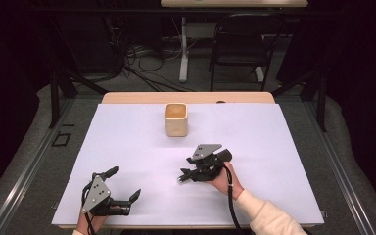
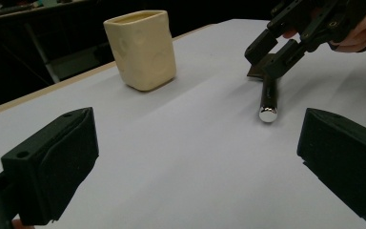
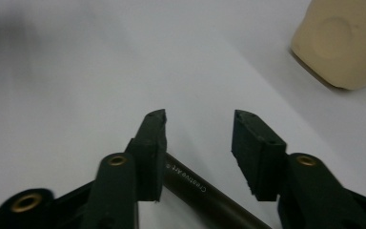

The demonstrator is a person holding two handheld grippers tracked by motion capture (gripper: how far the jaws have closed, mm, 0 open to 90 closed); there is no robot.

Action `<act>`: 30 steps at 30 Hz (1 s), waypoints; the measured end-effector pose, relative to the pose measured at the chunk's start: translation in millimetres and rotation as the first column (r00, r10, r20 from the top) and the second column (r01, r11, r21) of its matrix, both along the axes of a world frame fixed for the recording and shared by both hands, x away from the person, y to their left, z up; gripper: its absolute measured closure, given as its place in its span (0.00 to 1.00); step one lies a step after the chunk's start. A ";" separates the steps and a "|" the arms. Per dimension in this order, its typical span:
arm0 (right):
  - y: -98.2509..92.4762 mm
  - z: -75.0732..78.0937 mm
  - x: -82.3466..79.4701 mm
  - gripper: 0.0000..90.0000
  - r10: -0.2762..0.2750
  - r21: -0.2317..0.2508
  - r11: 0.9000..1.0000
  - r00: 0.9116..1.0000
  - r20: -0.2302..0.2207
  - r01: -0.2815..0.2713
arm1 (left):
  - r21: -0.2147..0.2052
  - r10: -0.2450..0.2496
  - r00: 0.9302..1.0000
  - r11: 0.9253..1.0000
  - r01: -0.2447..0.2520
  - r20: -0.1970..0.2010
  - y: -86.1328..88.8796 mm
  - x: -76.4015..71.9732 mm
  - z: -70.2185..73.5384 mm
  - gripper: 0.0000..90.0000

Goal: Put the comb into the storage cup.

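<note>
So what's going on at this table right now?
A person works at a white table with tongs in each hand. The right tongs are lowered over a dark pen-like stick lying on the table, their jaws on either side of it but not yet pressing it. The left tongs rest wide open near the front edge, holding nothing. A cream square cup stands upright farther back, apart from both.

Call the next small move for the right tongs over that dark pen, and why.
Probably finish closing. The right tongs straddle the dark pen, which lies flat on the white table, but a gap shows at the pads, so nothing is gripped yet. Then lift toward the cream cup.
</note>
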State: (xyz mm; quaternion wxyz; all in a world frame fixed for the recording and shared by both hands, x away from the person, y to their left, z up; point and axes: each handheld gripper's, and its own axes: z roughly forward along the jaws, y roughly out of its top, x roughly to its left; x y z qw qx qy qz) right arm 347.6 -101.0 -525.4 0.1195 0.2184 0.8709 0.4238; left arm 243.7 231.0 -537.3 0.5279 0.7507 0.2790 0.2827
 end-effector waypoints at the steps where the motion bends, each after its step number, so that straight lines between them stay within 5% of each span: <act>1: 0.8 -0.1 0.4 0.70 0.003 0.001 1.000 1.000 -0.003 -0.003 | 0.000 0.000 1.000 1.000 0.000 0.000 0.0 0.0 0.0 0.00; 9: 8.0 -4.3 4.3 0.99 0.011 -0.018 1.000 1.000 -0.007 -0.011 | 0.000 -0.001 1.000 1.000 0.001 -0.002 -0.3 0.1 -0.1 0.00; 30: 25.7 -13.4 6.0 1.00 0.054 -0.113 0.992 0.998 -0.033 -0.057 | -0.006 -0.004 1.000 1.000 0.004 -0.005 0.3 0.8 -0.3 0.00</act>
